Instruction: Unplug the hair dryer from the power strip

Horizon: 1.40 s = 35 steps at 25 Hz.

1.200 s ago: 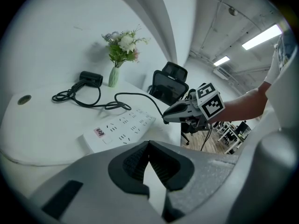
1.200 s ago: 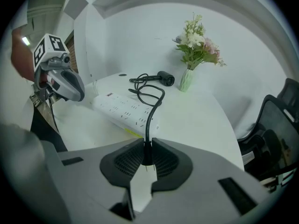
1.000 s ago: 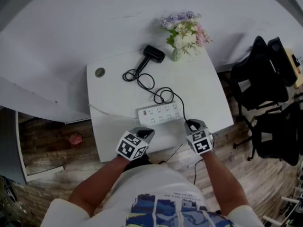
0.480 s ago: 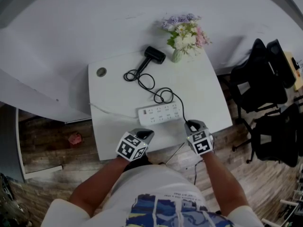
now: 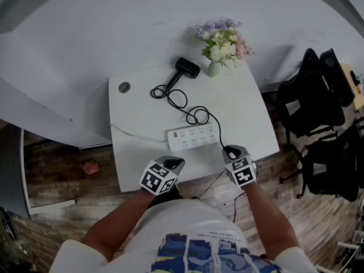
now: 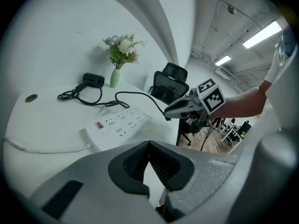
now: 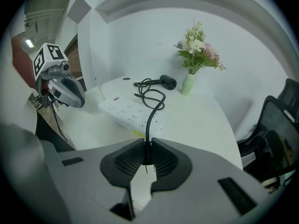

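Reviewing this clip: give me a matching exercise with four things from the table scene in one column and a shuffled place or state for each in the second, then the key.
Things:
1. hair dryer
2. plug
3. power strip
4. left gripper

Places or states:
A. clamped in the jaws of the right gripper, prongs bare
B. jaws together, nothing between them
C. lying at the far side of the table, beside the vase
D. white, lying flat mid-table

Pairs: 1-C, 2-A, 3-D, 4-B

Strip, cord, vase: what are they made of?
Strip: likely white moulded plastic, smooth with a faint sheen.
Cord: black, probably a rubbery sheath, since it lies in loose loops.
Vase: pale green, ceramic or glass; can't tell which.
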Each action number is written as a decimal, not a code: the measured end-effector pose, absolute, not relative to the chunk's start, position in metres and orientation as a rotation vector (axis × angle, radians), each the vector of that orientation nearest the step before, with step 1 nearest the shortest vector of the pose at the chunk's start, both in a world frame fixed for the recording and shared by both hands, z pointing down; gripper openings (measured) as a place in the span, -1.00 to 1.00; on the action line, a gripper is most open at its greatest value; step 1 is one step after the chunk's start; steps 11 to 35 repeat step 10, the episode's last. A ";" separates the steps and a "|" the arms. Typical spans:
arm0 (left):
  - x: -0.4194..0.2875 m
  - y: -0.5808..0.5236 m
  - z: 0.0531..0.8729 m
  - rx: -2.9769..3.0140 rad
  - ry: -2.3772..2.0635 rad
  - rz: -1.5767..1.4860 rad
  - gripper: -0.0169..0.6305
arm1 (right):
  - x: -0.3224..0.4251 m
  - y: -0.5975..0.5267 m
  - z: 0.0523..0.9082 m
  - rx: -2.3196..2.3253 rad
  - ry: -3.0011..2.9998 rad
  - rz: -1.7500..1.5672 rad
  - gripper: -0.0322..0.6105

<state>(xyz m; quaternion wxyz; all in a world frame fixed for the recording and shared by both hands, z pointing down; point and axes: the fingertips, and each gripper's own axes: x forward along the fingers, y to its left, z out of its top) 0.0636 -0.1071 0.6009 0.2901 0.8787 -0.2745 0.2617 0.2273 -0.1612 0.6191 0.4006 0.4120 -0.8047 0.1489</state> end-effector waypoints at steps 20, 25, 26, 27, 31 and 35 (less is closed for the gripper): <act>0.060 -0.100 0.602 2.335 -0.746 0.690 -0.94 | 0.226 -0.155 0.617 1.045 -2.042 0.392 -0.77; 0.060 -0.100 0.602 2.335 -0.746 0.690 -0.94 | 0.226 -0.155 0.617 1.045 -2.042 0.392 -0.77; 0.060 -0.100 0.602 2.335 -0.746 0.690 -0.94 | 0.226 -0.155 0.617 1.045 -2.042 0.392 -0.77; 0.060 -0.100 0.602 2.335 -0.746 0.690 -0.94 | 0.226 -0.155 0.617 1.045 -2.042 0.392 -0.77; 0.060 -0.100 0.602 2.335 -0.746 0.690 -0.94 | 0.226 -0.155 0.617 1.045 -2.042 0.392 -0.77; 0.060 -0.100 0.602 2.335 -0.746 0.690 -0.94 | 0.226 -0.155 0.617 1.045 -2.042 0.392 -0.77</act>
